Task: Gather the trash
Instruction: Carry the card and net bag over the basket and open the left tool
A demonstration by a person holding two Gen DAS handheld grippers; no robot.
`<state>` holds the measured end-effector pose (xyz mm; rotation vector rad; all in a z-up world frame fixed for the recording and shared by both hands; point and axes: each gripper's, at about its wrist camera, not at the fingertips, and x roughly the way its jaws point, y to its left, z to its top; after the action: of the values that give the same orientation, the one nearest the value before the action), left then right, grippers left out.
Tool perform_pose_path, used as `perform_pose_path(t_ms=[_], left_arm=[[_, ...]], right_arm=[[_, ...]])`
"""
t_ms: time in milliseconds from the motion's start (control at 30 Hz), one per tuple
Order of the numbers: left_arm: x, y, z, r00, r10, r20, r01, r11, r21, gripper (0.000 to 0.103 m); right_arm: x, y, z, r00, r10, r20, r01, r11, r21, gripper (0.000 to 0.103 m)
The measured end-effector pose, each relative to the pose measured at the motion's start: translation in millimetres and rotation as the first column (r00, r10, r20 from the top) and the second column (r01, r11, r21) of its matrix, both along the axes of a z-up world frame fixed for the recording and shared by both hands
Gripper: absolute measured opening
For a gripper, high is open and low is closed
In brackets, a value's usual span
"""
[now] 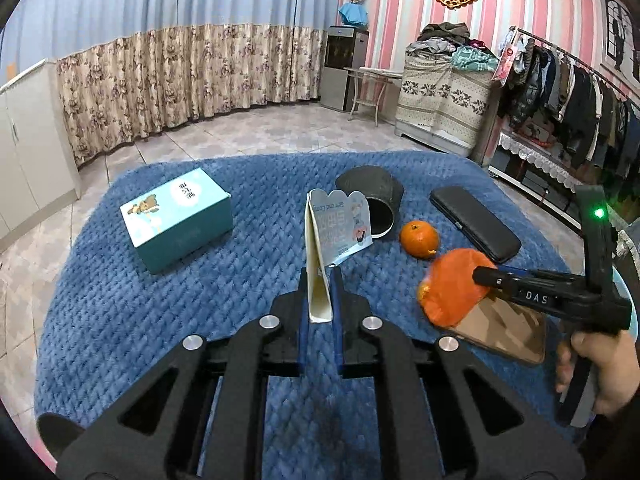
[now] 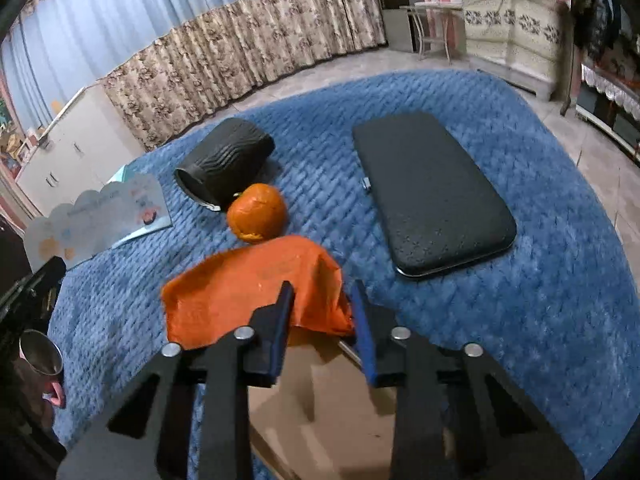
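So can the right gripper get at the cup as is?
Probably not: the right gripper is shut on peel, so its jaws are full. The orange also lies just before the cup.

A teal box [image 1: 178, 220], a black case [image 2: 430, 194] and a whole orange [image 2: 257, 213] lie apart on the blue blanket [image 2: 540, 300] (a clothes rack [image 1: 580, 92] stands beyond).

Dim, even indoor light fills both fisheye views, casting only soft shadows on the blue blanket [image 1: 160, 320]. Curtains [image 1: 180, 72] and walls bow toward dark, vignetted corners. A green LED [image 1: 599, 213] glares; the orange peel [image 1: 452, 288] shows slight motion blur.
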<state>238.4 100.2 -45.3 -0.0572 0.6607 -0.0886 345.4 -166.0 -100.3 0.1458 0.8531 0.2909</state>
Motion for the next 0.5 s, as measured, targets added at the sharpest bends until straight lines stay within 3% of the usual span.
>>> perform_pose_path(t_ms=[233,500], left_arm=[[-14,-18,21,0.998,-0.029,0.051,0.030,1.000,-0.008,0.008],[-22,-87,46,0.982,-0.152,0.112,0.154,0.988,-0.016,0.008]], right_arm=[[-42,-34,42,0.988,-0.051,0.143,0.051,0.999,0.008,0.008],[-110,-112,93,0.941,-0.198,0.276,0.209,0.978,-0.012,0.008]])
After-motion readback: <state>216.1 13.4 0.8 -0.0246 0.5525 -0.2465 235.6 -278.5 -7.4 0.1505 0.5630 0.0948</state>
